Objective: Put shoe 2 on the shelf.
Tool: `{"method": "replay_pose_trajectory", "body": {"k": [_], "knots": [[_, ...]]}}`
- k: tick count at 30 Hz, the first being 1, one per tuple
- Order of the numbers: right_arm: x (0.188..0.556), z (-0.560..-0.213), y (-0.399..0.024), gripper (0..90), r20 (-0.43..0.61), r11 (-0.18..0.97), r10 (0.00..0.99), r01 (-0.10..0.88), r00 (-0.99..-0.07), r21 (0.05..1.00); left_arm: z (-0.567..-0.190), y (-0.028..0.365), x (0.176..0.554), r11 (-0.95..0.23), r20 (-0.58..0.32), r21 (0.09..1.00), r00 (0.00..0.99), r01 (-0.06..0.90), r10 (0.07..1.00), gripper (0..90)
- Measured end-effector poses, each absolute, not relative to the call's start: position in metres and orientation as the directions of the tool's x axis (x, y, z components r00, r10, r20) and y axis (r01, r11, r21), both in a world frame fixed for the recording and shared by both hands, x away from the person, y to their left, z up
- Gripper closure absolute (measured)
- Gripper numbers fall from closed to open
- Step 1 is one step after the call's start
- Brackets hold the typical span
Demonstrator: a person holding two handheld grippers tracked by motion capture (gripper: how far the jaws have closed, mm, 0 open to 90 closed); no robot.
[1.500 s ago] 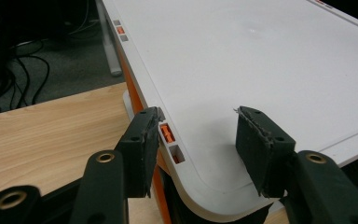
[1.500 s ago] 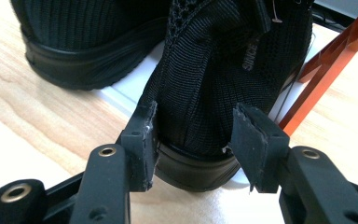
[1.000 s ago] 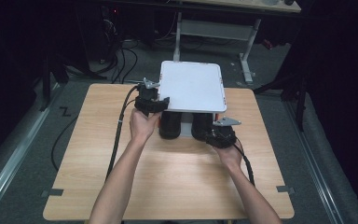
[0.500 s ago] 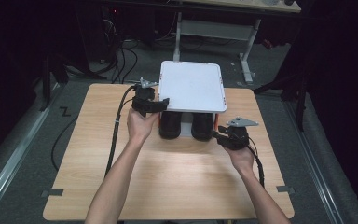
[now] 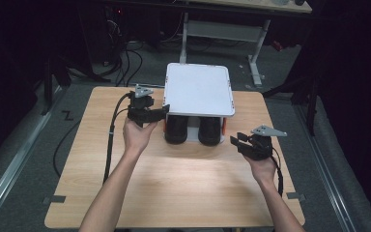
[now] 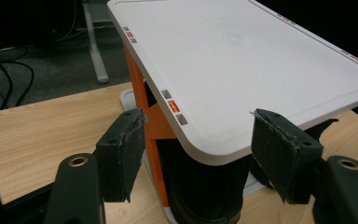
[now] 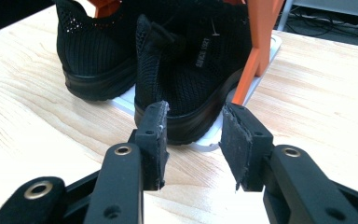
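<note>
Both hands are out over the pale wooden worktop (image 5: 125, 188). At the middle of its far edge stands a small shoe rack with a flat white top and orange side posts (image 5: 199, 89), and tucked underneath on its lower white tray sits a pair of black mesh trainers with thick black soles (image 5: 193, 129), heels toward the person.

The left tongs (image 5: 160, 113) hover just beside the rack's near left corner. In the left gripper view their two black jaws stand apart and have just been opening, framing the rounded corner of the white top with nothing pressed between the pads (image 6: 121, 154); the rack's orange post and the dark toe of a trainer sit just beyond them.

The right tongs (image 5: 235, 141) hang off the rack's near right corner, apart from it, over bare wood. Their jaws have just been closing, yet a gap stays between them, and nothing is gripped. In the right gripper view they point at the heel of the nearer trainer (image 7: 186, 79), whose pull tab carries small white lettering.
</note>
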State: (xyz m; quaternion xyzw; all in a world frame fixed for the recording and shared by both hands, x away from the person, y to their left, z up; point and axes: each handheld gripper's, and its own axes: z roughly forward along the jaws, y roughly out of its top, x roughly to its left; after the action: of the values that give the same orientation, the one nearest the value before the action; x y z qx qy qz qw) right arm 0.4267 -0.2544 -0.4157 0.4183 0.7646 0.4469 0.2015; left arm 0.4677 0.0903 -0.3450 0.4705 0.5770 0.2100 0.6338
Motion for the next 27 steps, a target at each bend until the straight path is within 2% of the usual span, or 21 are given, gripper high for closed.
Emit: {"method": "replay_pose_trajectory", "body": {"k": [6, 15, 25, 27], "knots": [[0.421, -0.415, -0.262, 60.4, 0.077, 0.232, 0.823, 0.455, -0.563, 0.860, -0.350, 0.094, 0.455, 0.456, -0.520, 0.848, 0.258, 0.268, 0.815, 34.7], [0.411, -0.416, -0.272, 58.1, 0.096, 0.211, 0.823, 0.459, -0.559, 0.863, -0.357, 0.106, 0.433, 0.506, -0.571, 0.817, 0.269, 0.277, 0.776, 34.7], [0.404, -0.419, -0.282, 51.7, 0.094, 0.200, 0.835, 0.457, -0.542, 0.867, -0.368, 0.117, 0.415, 0.489, -0.548, 0.832, 0.260, 0.260, 0.795, 34.2], [0.400, -0.421, -0.286, 50.5, 0.099, 0.189, 0.840, 0.459, -0.533, 0.868, -0.374, 0.119, 0.408, 0.461, -0.518, 0.851, 0.253, 0.251, 0.817, 34.0]]}}
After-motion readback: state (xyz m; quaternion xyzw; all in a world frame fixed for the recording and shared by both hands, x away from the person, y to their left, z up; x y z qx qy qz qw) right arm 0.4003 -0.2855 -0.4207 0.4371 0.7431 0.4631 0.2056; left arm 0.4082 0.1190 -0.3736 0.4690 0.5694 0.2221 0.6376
